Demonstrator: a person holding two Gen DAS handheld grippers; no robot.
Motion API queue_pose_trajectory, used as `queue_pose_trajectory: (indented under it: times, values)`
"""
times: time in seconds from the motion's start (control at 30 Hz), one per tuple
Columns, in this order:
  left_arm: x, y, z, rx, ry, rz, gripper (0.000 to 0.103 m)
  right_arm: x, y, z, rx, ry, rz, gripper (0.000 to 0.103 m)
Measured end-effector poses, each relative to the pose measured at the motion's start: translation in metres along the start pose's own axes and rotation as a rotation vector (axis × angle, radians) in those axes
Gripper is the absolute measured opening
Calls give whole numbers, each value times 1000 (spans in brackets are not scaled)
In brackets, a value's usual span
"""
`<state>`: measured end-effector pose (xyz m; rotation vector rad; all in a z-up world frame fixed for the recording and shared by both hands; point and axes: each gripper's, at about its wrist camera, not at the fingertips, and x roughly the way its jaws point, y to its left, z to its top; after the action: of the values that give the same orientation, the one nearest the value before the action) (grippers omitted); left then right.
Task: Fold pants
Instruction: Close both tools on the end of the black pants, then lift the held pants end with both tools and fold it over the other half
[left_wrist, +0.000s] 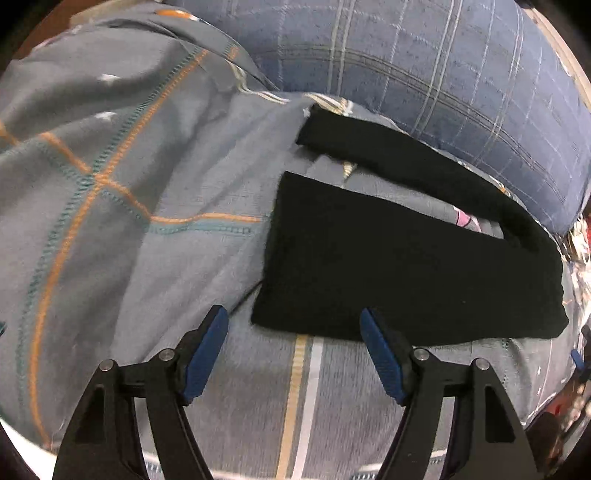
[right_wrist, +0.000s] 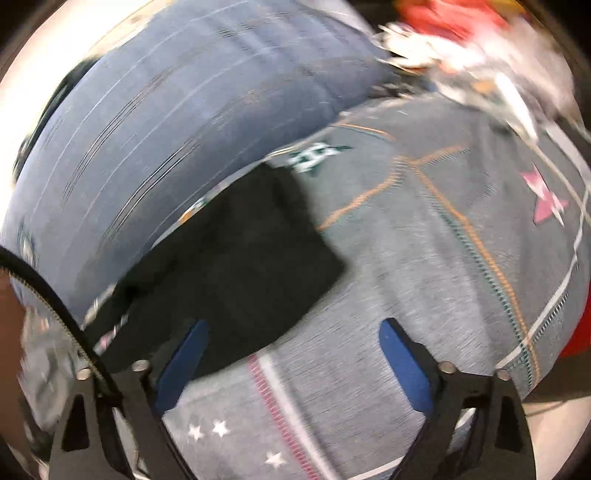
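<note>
Grey patchwork bedding (left_wrist: 129, 229) spreads under both my grippers, and on it the black pants (left_wrist: 388, 266) lie flat, the legs spread in a narrow V. My left gripper (left_wrist: 294, 334) hangs with its jaws apart and empty, the nearest hem of the wide leg lying just ahead of and between the blue pads (left_wrist: 207, 354). My right gripper (right_wrist: 293, 350), in a blurred view, also stands spread with nothing between its pads, its left pad over the dark cloth's near edge. I judge the fold barely begun: the legs are not yet laid together. Next I would need to pinch one leg at two points and carry it over the other. Beyond the pants a blue checked pillow (left_wrist: 424, 62) crowds the far leg, and red-and-white clutter (right_wrist: 461, 40) sits farther off.
</note>
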<state>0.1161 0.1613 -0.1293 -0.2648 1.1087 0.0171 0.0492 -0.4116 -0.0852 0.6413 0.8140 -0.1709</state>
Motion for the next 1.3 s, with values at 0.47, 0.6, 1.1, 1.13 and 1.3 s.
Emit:
queue_pose_trajectory:
  times: [0.47,0.6,1.1,1.13,1.3]
  values:
    - [-3,-30,5,59,30,30,9,46,-1,31,123,117,105,8]
    - [-11,-24,0,17,35,4,10,15,-7,32,109,62,154,6]
    - [-58,4,24,-49,-73,-48,39,-28,-1,43,-98,-42,49,31]
    - [-59,2,32,-51,-81,-53,43,-26,6,50,-119,-46,62,46]
    - [-46,-20,71,-20,-90,-49,47,-2,56,74,-259,1,137,55]
